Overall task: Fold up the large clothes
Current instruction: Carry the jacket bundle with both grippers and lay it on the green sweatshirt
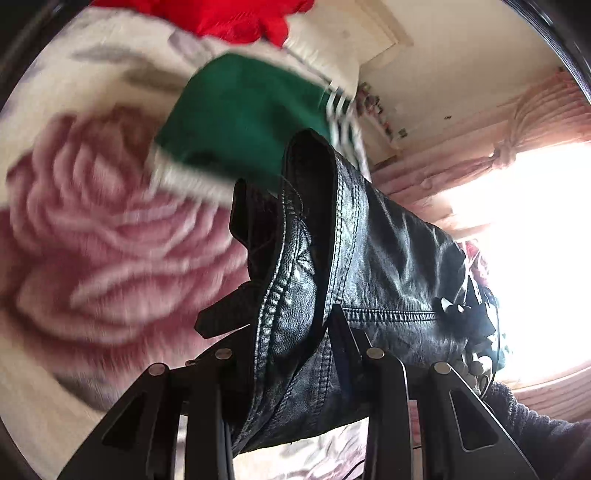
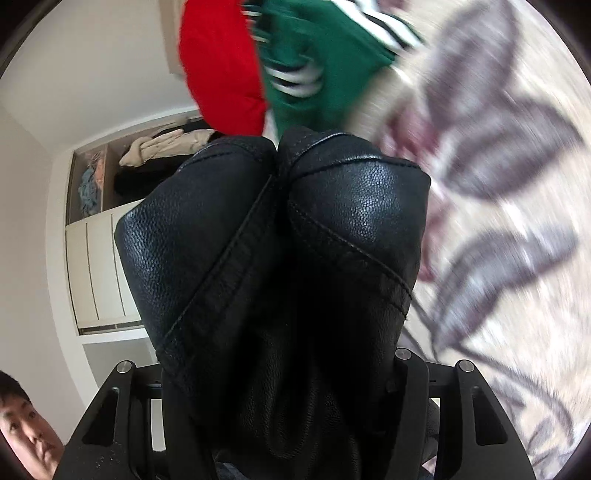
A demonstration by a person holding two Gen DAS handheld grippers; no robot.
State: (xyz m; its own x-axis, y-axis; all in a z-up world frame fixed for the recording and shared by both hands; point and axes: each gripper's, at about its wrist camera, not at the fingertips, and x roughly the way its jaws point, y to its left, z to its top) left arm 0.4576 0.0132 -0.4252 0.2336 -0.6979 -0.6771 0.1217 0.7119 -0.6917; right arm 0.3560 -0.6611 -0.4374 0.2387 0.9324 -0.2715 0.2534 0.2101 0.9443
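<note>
A black leather jacket (image 1: 369, 251) hangs lifted above the bed, stretched between both grippers. My left gripper (image 1: 280, 321) is shut on a stitched edge of it, and the leather runs up and away to the right. In the right wrist view a thick bunch of the same jacket (image 2: 280, 229) bulges over my right gripper (image 2: 288, 332), which is shut on it; its fingertips are buried under the leather. Behind the jacket, a green garment with white stripes (image 1: 243, 114) (image 2: 325, 59) and a red garment (image 1: 236, 18) (image 2: 221, 74) lie on the bed.
A cream blanket with big pink roses and grey leaves (image 1: 96, 236) (image 2: 509, 177) covers the bed below. A bright window with pink curtains (image 1: 524, 147) is at the right. An open wardrobe with clothes (image 2: 147, 158) stands by the wall. A person's head (image 2: 26, 432) shows at lower left.
</note>
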